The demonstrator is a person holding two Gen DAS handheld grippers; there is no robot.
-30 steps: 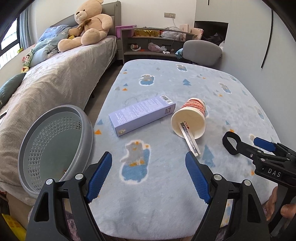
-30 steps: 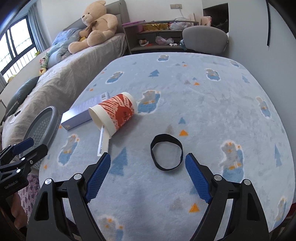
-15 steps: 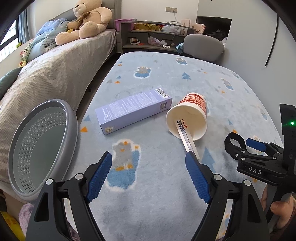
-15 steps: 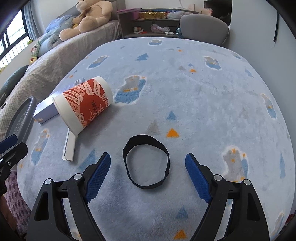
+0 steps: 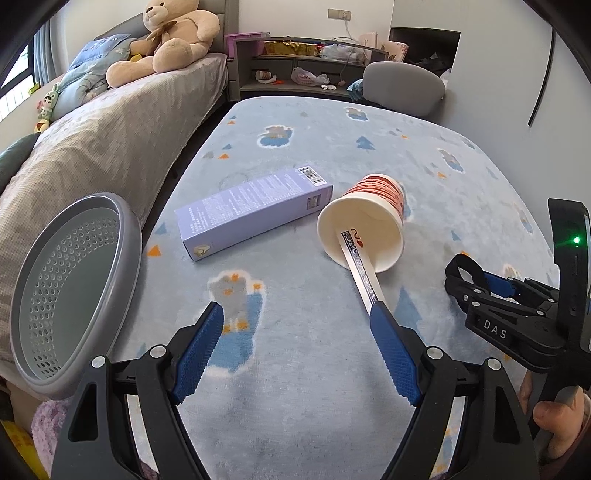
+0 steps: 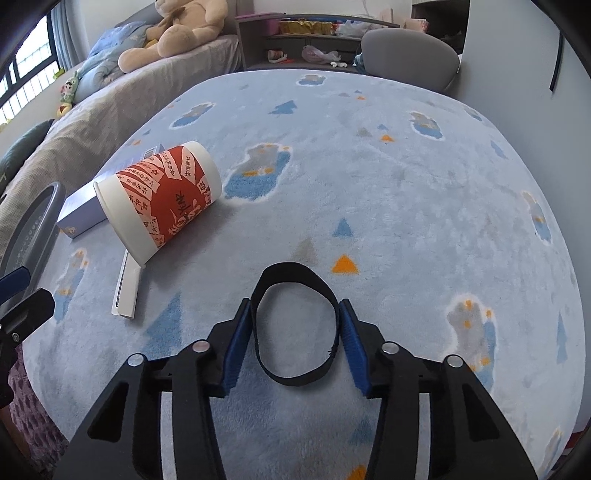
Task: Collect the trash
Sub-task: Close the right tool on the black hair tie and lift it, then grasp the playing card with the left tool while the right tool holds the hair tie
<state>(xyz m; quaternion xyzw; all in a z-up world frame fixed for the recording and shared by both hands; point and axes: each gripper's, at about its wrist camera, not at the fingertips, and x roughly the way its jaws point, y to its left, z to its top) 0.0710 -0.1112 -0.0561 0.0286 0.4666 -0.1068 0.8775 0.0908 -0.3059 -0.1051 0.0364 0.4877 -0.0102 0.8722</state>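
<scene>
Left wrist view. Camera sits lower and closer to the blanket-covered table (image 5: 332, 369) than a second ago; the box and cup now lie nearer the middle of the picture. Left gripper (image 5: 299, 343) released, jaws wide, nothing between them. Its right fingertip (image 5: 380, 317) lies just at the near end of the playing card (image 5: 360, 269), which sticks out of the mouth of the paper cup (image 5: 364, 229) lying on its side. Purple box (image 5: 251, 210) lies flat just left of the cup, apart from it. Grey perforated basket (image 5: 122, 229) stands tilted at the table's left edge, against the bed (image 5: 110, 129). At right, the right gripper (image 5: 476, 288) now pinches the black band (image 5: 465, 264); a hand (image 5: 554, 417) holds its handle.

Right wrist view. Jaws have just been closing: a second ago they stood wide with the band lying ahead on the blanket; now the right gripper (image 6: 295, 310) is clenched on the black band (image 6: 295, 332), pads pressing its two sides, the loop squeezed into a narrower oval on the table. Cup (image 6: 162, 199) and card (image 6: 127, 288) lie left and farther off, well apart from the band; the box (image 6: 81, 210) is behind the cup, the basket rim (image 6: 51, 206) at far left. Teddy bear (image 6: 184, 29) on the bed, grey chair (image 6: 410, 55) beyond the table's far edge.
</scene>
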